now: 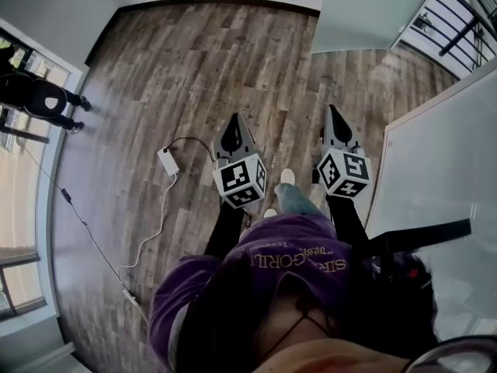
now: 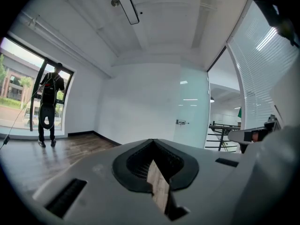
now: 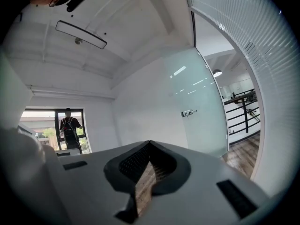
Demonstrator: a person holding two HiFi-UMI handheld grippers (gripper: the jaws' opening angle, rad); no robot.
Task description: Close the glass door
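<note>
Two tongs, the left tongs [image 1: 234, 127] and the right tongs [image 1: 334, 119], point forward side by side over a wood-plank floor [image 1: 171, 68] in the head view. A white power adapter [image 1: 168, 161] with its cable [image 1: 151, 231] lies on the floor at left. A person in black [image 1: 39, 99] stands by the window [image 1: 19, 200]. Pale lettering on the purple sweatshirt [image 1: 295, 247] is upside down and not readable in full.

Left gripper view: jaws pressed together, nothing between them. The frosted glass door [image 2: 192, 109], with a metal handle [image 2: 182, 122], stands ahead, right of the white wall [image 2: 140, 102].

Right gripper view: jaws likewise closed and empty. The door stands open, with plank floor and a railing [image 3: 241, 109] visible through the gap to its right. Slatted blinds [image 3: 243, 32] hang further right.
</note>
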